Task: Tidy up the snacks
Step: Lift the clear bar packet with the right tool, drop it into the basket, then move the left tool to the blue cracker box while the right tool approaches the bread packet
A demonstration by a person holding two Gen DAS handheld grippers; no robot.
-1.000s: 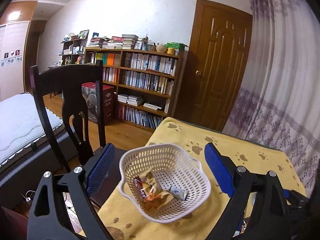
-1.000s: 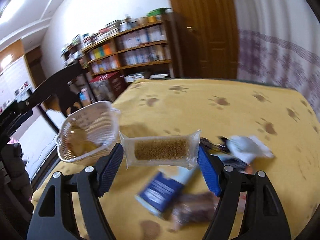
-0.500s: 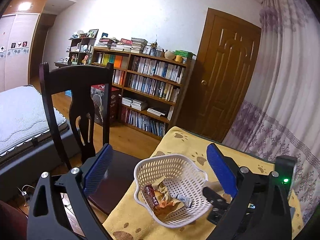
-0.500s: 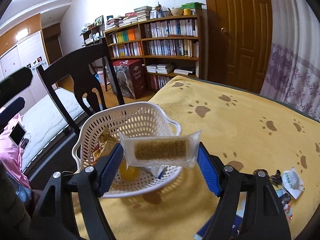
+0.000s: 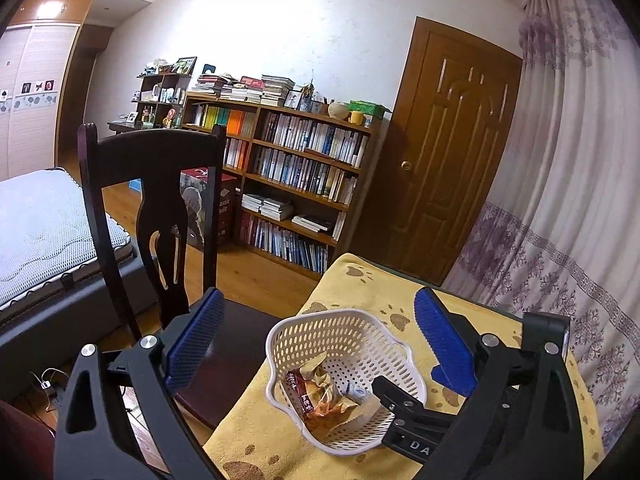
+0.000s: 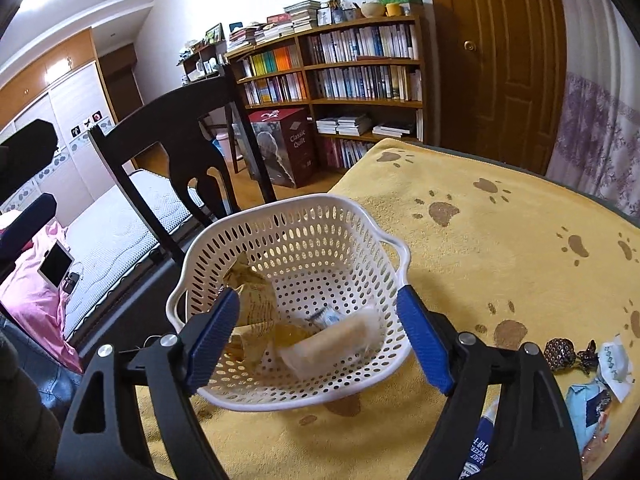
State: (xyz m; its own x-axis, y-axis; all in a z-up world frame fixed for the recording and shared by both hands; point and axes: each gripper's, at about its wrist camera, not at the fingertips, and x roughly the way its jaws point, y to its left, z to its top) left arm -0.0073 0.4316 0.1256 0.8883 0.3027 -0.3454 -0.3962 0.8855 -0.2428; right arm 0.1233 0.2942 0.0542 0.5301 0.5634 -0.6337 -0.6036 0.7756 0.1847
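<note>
Now lying inside the white perforated plastic basket (image 6: 280, 200), at about 5 o'clock on its floor: the clear-wrapped oat-coloured grain bar (image 6: 336, 336), blurred, tilted against the near wall. Sharing the basket, a crinkled tan snack bag (image 6: 252, 292) at 9 o'clock and a small blue-and-white sachet (image 6: 328, 316) near the middle.

Right gripper (image 6: 316, 298) hanging over the basket's near rim, jaws spread wide, nothing between them. Left gripper (image 5: 318, 296) likewise parted and empty, raised above the basket and pointing past it, not touching it.

Likely trouble:

- Hooking the rim on the way out. Right-hand blue pad (image 6: 424, 344) very close to the basket wall at 3 o'clock, possibly touching; cannot tell. Pulling back low or sideways could drag or tip so light a basket.
- Losing the basket over the edge. Sits close to the border of the yellow paw-print tablecloth (image 6: 500, 240) at 9 o'clock, with the dark wooden chair (image 6: 180, 132) and floor beyond. Unsteadied by either gripper, so a shove toward 9 o'clock could send it and its contents off.
- Spilling the bar. Seemingly not yet settled; a knock now could flip it out.
- Fumbling the rest. Still on the cloth at 4 o'clock: a dark patterned wrapped sweet (image 6: 560, 354), a white wrapped sweet (image 6: 616, 364) and a pale blue packet (image 6: 588, 404), bunched together. Small, slick wrappers, apt to slide from the pads or come up two at once.

Safer, probably: lift straight up before swinging toward 4 o'clock.
</note>
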